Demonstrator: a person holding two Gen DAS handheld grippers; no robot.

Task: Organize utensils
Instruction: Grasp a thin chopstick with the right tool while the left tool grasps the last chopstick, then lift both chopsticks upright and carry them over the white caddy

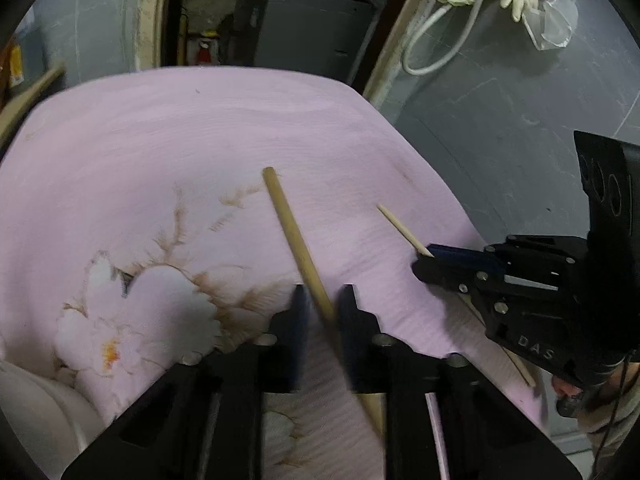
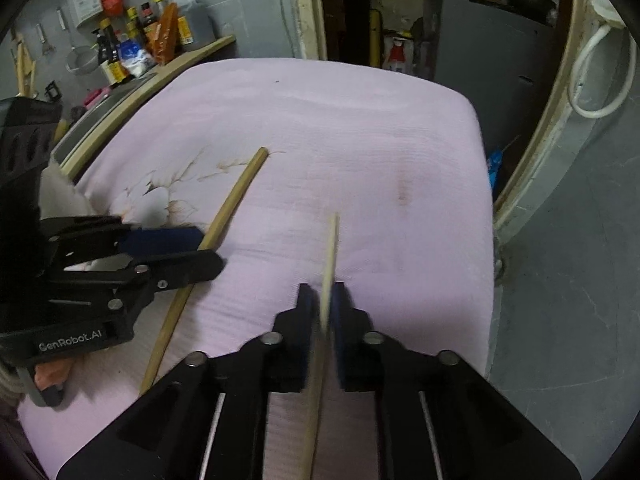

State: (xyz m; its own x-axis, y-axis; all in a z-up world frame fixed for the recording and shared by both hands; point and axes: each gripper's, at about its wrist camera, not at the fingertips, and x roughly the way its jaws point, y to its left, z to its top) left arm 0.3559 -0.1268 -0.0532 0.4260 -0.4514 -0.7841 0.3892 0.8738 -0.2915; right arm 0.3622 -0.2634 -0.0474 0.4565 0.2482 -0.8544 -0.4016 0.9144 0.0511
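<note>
Two wooden chopsticks are over a pink floral cloth [image 1: 200, 140]. My left gripper [image 1: 323, 304] is shut on the thicker chopstick [image 1: 292, 232], which points forward and left; it also shows in the right wrist view [image 2: 228, 208]. My right gripper [image 2: 321, 300] is shut on the thinner chopstick [image 2: 331, 248], whose tip points forward. In the left wrist view the right gripper [image 1: 424, 258] holds that chopstick [image 1: 400, 226] at the right. The left gripper [image 2: 208, 256] shows at the left of the right wrist view.
The pink cloth [image 2: 360, 140] covers the table. A white bowl or plate [image 1: 36, 408] sits at the near left edge. A shelf with sauce bottles [image 2: 136, 40] runs along the left wall. A white hose [image 1: 436, 40] hangs on the grey wall at right.
</note>
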